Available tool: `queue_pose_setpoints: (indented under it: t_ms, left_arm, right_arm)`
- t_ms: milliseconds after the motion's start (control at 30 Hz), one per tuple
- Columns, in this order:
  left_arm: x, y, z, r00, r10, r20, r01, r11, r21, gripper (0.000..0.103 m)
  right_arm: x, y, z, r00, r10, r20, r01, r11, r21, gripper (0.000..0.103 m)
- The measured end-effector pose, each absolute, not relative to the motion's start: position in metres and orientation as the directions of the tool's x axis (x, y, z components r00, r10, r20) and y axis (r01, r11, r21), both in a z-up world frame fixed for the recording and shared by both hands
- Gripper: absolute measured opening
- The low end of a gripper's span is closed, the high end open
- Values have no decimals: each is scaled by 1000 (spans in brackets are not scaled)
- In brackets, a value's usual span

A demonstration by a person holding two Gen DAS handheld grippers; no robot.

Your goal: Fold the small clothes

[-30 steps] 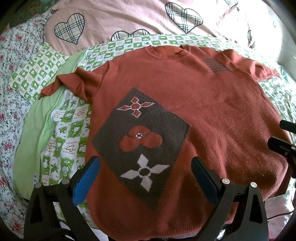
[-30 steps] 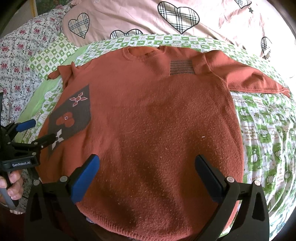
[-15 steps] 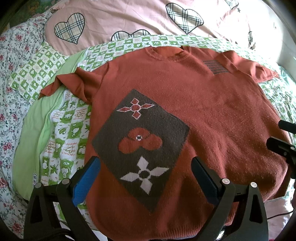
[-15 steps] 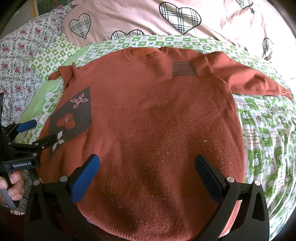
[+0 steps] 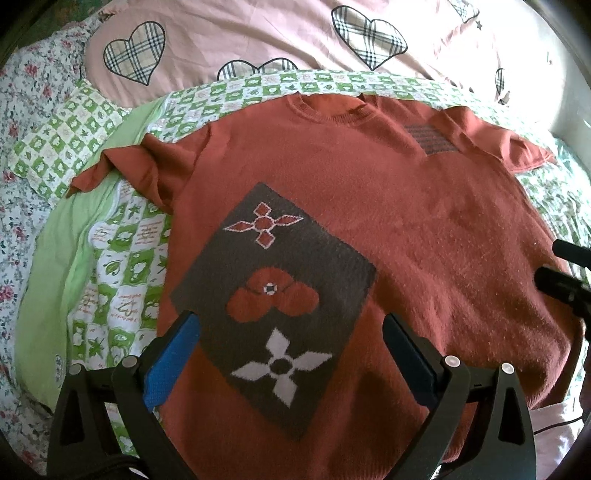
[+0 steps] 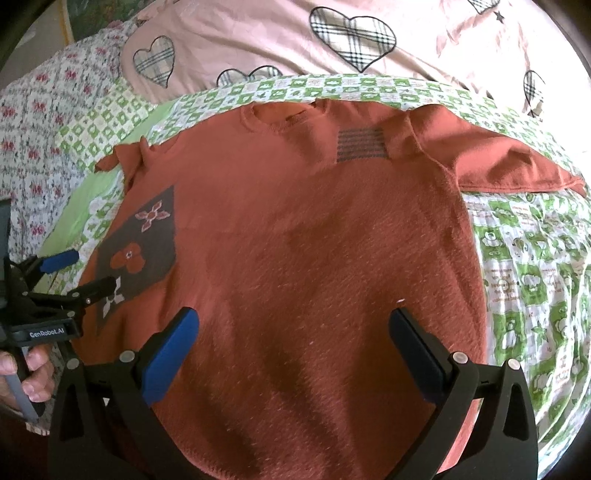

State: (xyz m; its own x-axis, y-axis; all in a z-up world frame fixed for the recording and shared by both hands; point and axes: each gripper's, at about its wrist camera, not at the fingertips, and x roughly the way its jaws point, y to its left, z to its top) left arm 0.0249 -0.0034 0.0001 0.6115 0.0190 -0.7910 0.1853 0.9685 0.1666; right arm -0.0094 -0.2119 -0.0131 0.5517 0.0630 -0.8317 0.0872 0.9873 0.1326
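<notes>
- Little has moved since the earlier frames: both wrist views have edged slightly nearer the garment's hem, and we note no change in the garment's lie.
- We record the left gripper (image 5: 291,332) with its jaws spread wide, hovering over the near left part of the sweater (image 5: 388,206); nothing is held between its blue pads (image 5: 173,362).
- We find the dark diamond patch (image 5: 273,295) directly between and beyond those pads; contact with the knit cannot be confirmed.
- We record the right gripper (image 6: 293,332) likewise wide open and empty, poised over the near middle of the sweater (image 6: 314,240).
- One rust-orange sweater is present, spread flat and front up on the bed, collar at the far side, hem at the near side.
- Two short sleeves counted: the left sleeve (image 5: 129,166) rumpled, the right sleeve (image 6: 498,162) extended flat to the right.
- We count three motifs on the patch, two orange and one white, and one grey striped panel (image 6: 362,144) near the right shoulder.
- Beneath the sweater lies one green checked cover (image 6: 524,266); one pink quilt (image 5: 240,33) with plaid hearts lies at the far side, and floral bedding (image 5: 22,129) at the left.
- We see the left gripper (image 6: 77,273) at the left edge of the right wrist view, held by a hand (image 6: 33,373).
</notes>
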Motion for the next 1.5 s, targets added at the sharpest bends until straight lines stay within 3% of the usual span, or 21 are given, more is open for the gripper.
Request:
queue_pose_setpoints:
  t_ms: [467, 600, 700, 800, 933, 1200, 1267, 1300, 1500]
  left_arm:
    - [84, -18, 3, 605, 17, -796, 178, 972, 156, 100]
    - [100, -27, 4, 604, 20, -797, 176, 972, 158, 100]
    - [109, -35, 2, 594, 14, -804, 179, 972, 149, 100]
    - [114, -43, -2, 585, 12, -811, 188, 971, 150, 100]
    - [122, -50, -13, 560, 23, -828, 196, 968, 159, 100]
    - [138, -57, -36, 511, 51, -858, 185, 968, 168, 100]
    - [142, -59, -39, 502, 53, -863, 186, 968, 167, 100]
    - [144, -60, -40, 502, 52, -863, 186, 968, 166, 100]
    - [148, -60, -40, 499, 28, -866, 188, 972, 140, 100]
  right_arm:
    - [-8, -375, 8, 610, -99, -786, 373, 911, 175, 101]
    - [0, -438, 8, 611, -153, -777, 476, 855, 206, 77]
    - [6, -490, 10, 622, -215, -753, 542, 812, 215, 74]
    - [17, -545, 7, 637, -224, -737, 602, 742, 295, 56]
    - [27, -612, 3, 662, -238, -711, 650, 653, 387, 43]
    - [60, -691, -24, 698, -186, -691, 665, 525, 530, 39]
    - [64, -700, -24, 709, -189, -679, 660, 516, 546, 26]
    - [68, -700, -24, 705, -190, -683, 662, 522, 538, 8]
    - [81, -675, 6, 751, -179, -636, 588, 620, 520, 8]
